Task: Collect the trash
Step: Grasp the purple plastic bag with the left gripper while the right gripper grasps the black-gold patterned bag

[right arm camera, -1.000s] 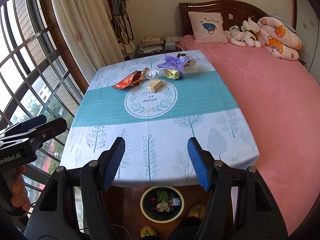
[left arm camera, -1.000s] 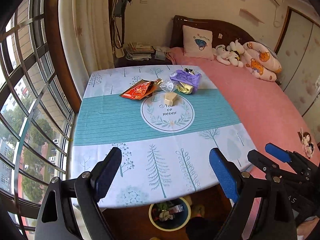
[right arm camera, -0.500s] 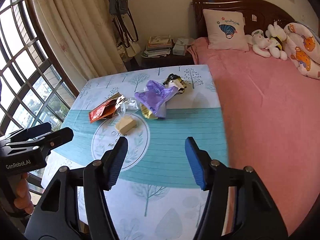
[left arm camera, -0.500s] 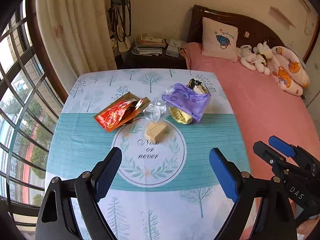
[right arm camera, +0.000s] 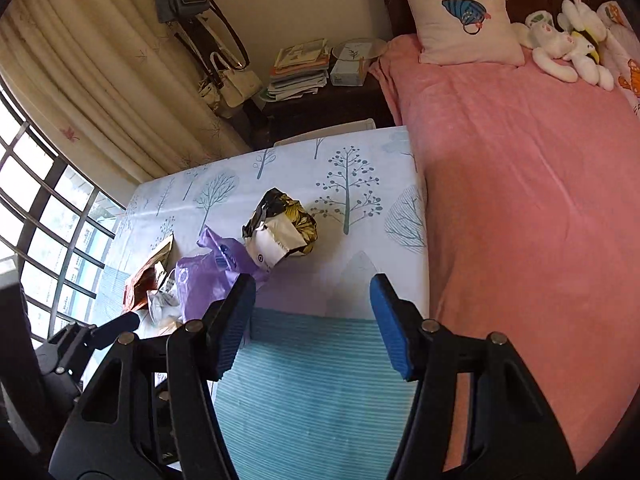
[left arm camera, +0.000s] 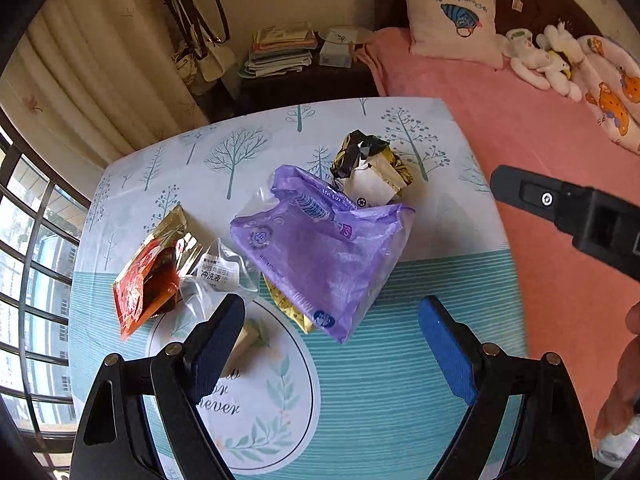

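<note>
Trash lies in a loose pile on the tree-print tablecloth (left arm camera: 400, 380): a purple plastic bag (left arm camera: 320, 252), a crumpled gold-and-black wrapper (left arm camera: 370, 170), a red foil packet (left arm camera: 150, 272), a clear packet with a white label (left arm camera: 218, 274), a yellow wrapper under the purple bag (left arm camera: 290, 308) and a small beige block (left arm camera: 246, 338). My left gripper (left arm camera: 332, 332) is open and empty just in front of the purple bag. My right gripper (right arm camera: 312, 312) is open and empty, near the gold wrapper (right arm camera: 280, 232) and the purple bag (right arm camera: 204, 280).
A pink bed (right arm camera: 520, 200) runs along the table's right side, with a pillow (right arm camera: 460, 16) and soft toys. A nightstand with stacked papers (right arm camera: 300, 68) stands behind the table. Curtains (left arm camera: 100, 72) and a barred window (left arm camera: 36, 280) are on the left.
Both grippers have moved forward over the table toward the pile of trash, which now looks much larger. Both stay open and empty. The trash has not moved.
</note>
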Motion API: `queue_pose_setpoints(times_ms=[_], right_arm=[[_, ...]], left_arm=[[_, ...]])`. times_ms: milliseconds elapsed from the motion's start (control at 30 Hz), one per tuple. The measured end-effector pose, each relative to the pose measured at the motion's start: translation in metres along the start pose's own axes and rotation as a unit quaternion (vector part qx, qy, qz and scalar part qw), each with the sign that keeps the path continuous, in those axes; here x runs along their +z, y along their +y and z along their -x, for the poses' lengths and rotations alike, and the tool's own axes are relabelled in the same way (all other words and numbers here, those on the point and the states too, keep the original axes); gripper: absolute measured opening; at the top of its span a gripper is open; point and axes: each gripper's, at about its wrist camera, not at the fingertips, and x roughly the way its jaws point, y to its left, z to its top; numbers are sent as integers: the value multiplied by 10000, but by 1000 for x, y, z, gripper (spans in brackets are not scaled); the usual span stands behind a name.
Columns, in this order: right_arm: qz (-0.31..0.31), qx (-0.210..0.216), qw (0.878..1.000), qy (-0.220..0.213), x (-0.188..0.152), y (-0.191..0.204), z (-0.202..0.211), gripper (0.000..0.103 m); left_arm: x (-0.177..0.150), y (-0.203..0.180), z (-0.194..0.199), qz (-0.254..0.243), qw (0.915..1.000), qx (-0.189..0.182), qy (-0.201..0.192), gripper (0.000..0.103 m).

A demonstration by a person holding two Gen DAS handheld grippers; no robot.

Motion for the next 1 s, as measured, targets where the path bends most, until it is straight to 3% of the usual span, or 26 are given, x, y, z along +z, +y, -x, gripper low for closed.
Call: queue_pose_setpoints(times_ms=[267, 400, 500, 667, 1000], right_arm=[[-69, 459, 9982, 382, 18, 6, -56, 57], [40, 465, 9972, 582, 29, 15, -87, 59], [115, 416, 9967, 682, 37, 21, -112, 64], [221, 328, 9958, 828, 45, 31, -150, 67], [60, 965, 9903, 1002, 45, 45, -179, 71]], left_arm=[[30, 7, -64, 208, 9991, 202, 302, 61], [39, 17, -79, 409, 9983, 21, 408, 26], [42, 28, -81, 588, 9975, -108, 380, 15], [40, 44, -77, 852, 9952, -326, 357, 13], [34, 74, -64, 1358, 9883, -660, 232, 12]])
